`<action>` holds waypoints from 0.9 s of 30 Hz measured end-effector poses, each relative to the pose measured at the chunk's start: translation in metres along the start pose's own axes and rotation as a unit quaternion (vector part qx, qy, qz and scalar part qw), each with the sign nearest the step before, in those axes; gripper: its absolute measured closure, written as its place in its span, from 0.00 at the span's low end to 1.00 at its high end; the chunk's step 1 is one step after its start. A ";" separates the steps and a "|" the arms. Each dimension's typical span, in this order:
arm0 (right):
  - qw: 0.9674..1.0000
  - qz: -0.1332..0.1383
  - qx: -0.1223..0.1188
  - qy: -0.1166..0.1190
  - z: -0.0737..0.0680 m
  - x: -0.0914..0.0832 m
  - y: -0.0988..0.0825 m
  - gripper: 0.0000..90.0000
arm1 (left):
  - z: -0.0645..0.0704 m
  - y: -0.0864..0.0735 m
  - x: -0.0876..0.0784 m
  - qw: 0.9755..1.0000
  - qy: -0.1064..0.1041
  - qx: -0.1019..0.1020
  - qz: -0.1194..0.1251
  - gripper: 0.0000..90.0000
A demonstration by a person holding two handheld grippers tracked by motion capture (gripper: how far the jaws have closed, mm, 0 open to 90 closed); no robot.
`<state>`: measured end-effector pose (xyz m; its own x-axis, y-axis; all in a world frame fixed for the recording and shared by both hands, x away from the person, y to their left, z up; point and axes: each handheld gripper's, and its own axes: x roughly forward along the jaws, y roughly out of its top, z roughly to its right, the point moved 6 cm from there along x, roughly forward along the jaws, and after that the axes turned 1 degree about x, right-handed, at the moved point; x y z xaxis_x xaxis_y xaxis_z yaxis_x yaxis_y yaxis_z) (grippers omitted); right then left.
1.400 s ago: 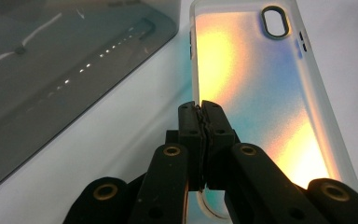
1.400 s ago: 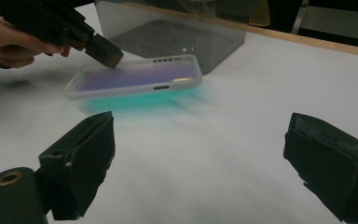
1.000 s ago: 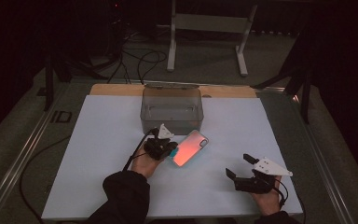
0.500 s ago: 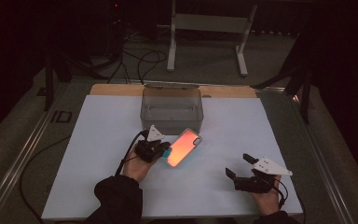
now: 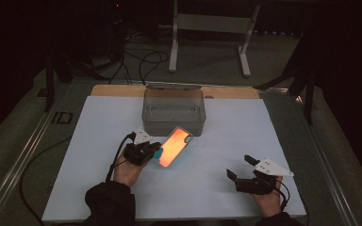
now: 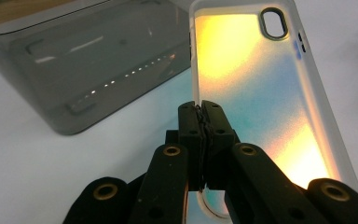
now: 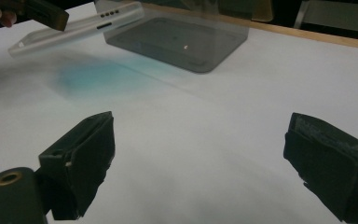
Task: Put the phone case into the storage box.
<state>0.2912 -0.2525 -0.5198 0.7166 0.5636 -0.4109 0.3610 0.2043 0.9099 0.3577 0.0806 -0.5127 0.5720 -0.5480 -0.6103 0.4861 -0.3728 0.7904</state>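
Left gripper [image 5: 156,152] clamped on the rim of the case [image 5: 173,147], held just above the table near the box [image 5: 173,111]; case prob. light, thin, slick, flexy; edge grip works. Right gripper [image 5: 239,167] wide open, empty.

1. High view: dim, grainy; surroundings near black; white table [image 5: 217,141] moderately lit from above.
2. Left gripper view: phone case [image 6: 261,93] glowing orange-yellow, glare along its edge; streaky reflections on smoky box [image 6: 88,70].
3. Right gripper view: blue tint cast on table; near jaws soft.
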 end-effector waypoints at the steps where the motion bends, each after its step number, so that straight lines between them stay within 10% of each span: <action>1: 1.000 -0.001 -0.001 0.000 0.000 0.000 0.000 0.10 | -0.001 0.000 -0.002 1.000 0.002 -0.001 0.002 0.99; 27: 1.000 -0.012 0.002 0.007 -0.006 0.006 -0.001 0.10 | -0.007 -0.008 -0.020 0.999 0.017 -0.016 0.030 0.99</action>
<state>0.2917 -0.2449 -0.5232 0.6985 0.5702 -0.4325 0.3805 0.2160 0.8992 0.3467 0.0996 -0.5067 0.6217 -0.5432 -0.5644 0.4713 -0.3161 0.8234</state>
